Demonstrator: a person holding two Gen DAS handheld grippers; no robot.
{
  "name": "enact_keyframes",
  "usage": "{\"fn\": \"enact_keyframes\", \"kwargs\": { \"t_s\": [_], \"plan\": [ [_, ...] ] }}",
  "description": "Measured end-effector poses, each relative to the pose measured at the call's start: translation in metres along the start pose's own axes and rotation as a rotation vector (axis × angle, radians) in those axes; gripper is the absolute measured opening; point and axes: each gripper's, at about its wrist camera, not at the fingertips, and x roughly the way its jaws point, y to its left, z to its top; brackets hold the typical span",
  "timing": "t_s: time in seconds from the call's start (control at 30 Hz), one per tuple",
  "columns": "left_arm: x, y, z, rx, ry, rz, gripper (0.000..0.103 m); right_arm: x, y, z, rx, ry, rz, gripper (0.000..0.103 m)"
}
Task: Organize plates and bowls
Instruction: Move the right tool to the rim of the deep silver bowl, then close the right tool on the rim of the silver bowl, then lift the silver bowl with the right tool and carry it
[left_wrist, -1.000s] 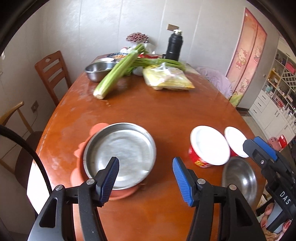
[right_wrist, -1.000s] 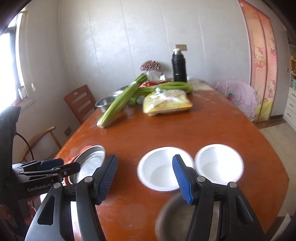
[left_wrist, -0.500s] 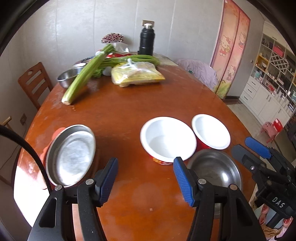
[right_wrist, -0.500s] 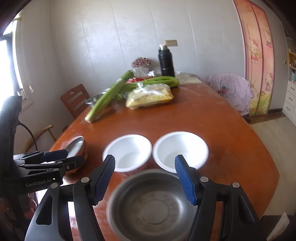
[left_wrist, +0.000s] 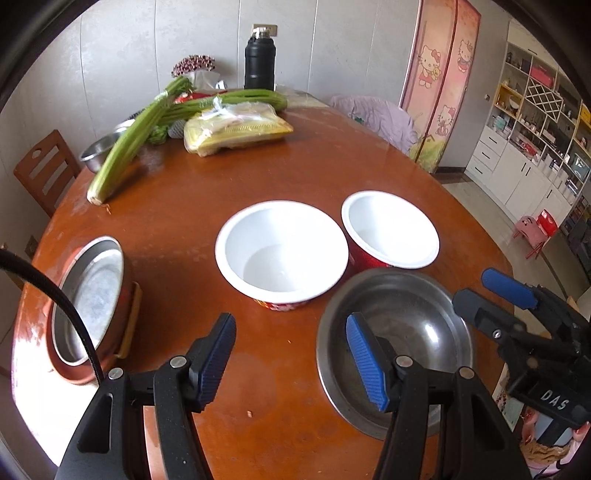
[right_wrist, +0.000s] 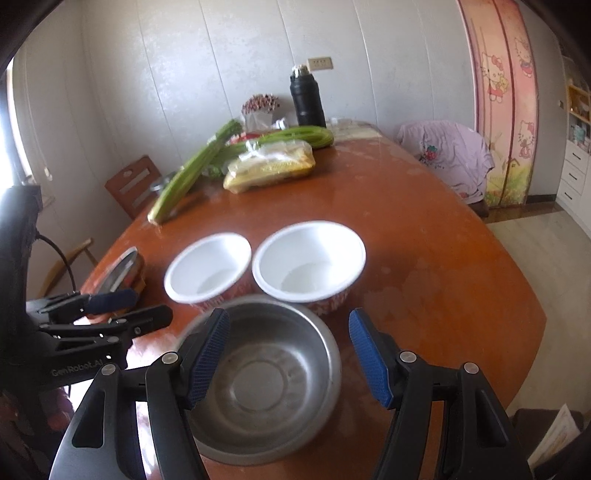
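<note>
This is a home dining room: a big wooden table (left_wrist: 332, 155) with celery (left_wrist: 129, 140), wooden chairs (left_wrist: 44, 170), and white cupboards (left_wrist: 517, 177) behind.

Brown table (left_wrist: 332, 166) with bowls (left_wrist: 282, 251), celery (left_wrist: 125, 147), flask (left_wrist: 259, 61).

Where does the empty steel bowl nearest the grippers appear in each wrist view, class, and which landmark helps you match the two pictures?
Left wrist view: the steel bowl lies at lower right, partly behind the left gripper's right finger.
Right wrist view: the steel bowl lies at lower centre, under the open right gripper.
Shared landmark: the black flask at the table's far end.
</note>
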Motion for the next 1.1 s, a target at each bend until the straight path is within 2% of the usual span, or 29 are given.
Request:
{"fn": "enact_keyframes", "kwargs": {
  "t_s": [0.27, 0.4, 0.53, 0.67, 0.8, 0.93, 1.1],
  "plan": [
    [0.019, -0.008, -0.012, -0.018, 0.047, -0.029, 0.063, 0.018, -0.012, -0.019, -0.006, 0.073, -0.059, 0.069],
    [0.024, -0.013, -0.015, -0.012, 0.056, -0.04, 0.063, 0.025, -0.013, -0.024, -0.007, 0.091, -0.036, 0.069],
    [0.029, -0.017, -0.018, 0.004, 0.069, -0.049, 0.063, 0.027, -0.009, -0.026, -0.036, 0.082, -0.057, 0.069],
    [0.033, -0.023, -0.02, 0.022, 0.066, -0.058, 0.063, 0.031, -0.012, -0.029, -0.025, 0.089, -0.073, 0.061],
    [0.04, -0.027, -0.024, 0.024, 0.083, -0.074, 0.061, 0.037, -0.013, -0.031, -0.017, 0.114, -0.044, 0.044],
    [0.044, -0.029, -0.025, 0.01, 0.095, -0.116, 0.048, 0.041, -0.007, -0.034, -0.047, 0.115, -0.057, 0.04],
    [0.043, -0.028, -0.025, -0.007, 0.098, -0.126, 0.047, 0.042, -0.004, -0.034, -0.061, 0.119, -0.061, 0.04]
  ]
}}
